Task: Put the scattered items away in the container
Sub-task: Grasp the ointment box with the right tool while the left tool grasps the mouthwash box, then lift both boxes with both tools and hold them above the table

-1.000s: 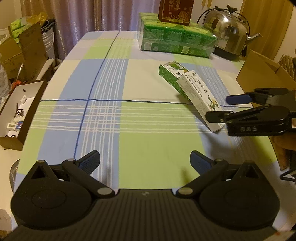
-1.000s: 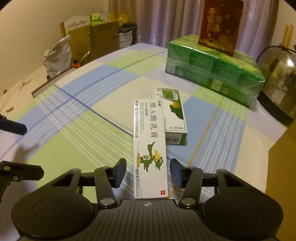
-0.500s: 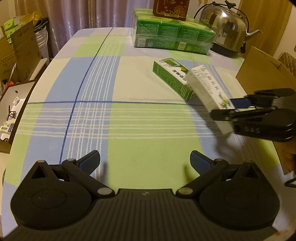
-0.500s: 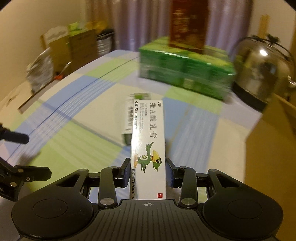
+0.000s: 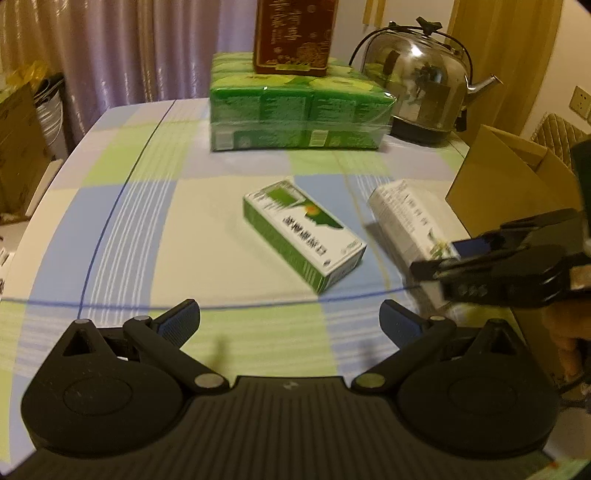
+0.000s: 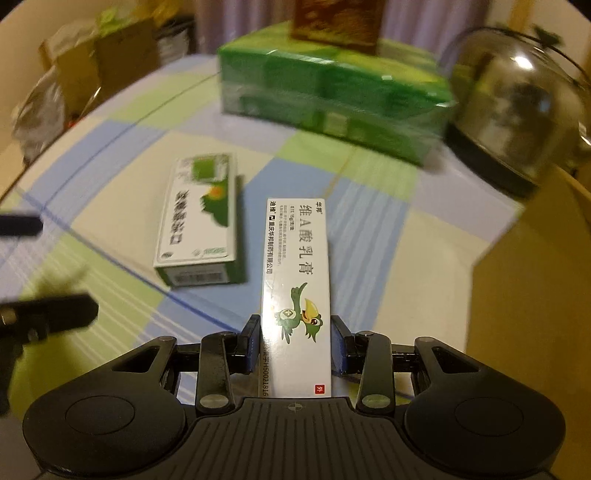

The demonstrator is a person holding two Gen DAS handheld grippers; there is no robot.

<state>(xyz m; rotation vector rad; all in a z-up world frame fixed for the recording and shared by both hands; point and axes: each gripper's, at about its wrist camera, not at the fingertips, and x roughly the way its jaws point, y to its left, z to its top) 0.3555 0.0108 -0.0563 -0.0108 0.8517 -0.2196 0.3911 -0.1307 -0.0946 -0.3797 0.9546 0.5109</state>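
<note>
Wide apart and empty, the jaws of the left gripper fill the near edge of the left wrist view, above a checked tablecloth. Beyond them, mid-table, a green and white box lies flat on the cloth. To its right the right gripper comes in from the right edge, clamped on a long white carton whose far end points toward the middle of the table. A brown cardboard box stands at the right edge, just beside the carton. At the far end sit a wrapped pack of green packets with a dark red box on top, and a shiny kettle to the right.

From the right wrist view, both pads of the right gripper press the near end of the white carton, which sticks out away from the camera, clear of the cloth. The green and white box lies to its left on the table, apart from it. The cardboard box wall rises at the right edge, near the carton. The left gripper's fingertips show at the left edge, blurred.
</note>
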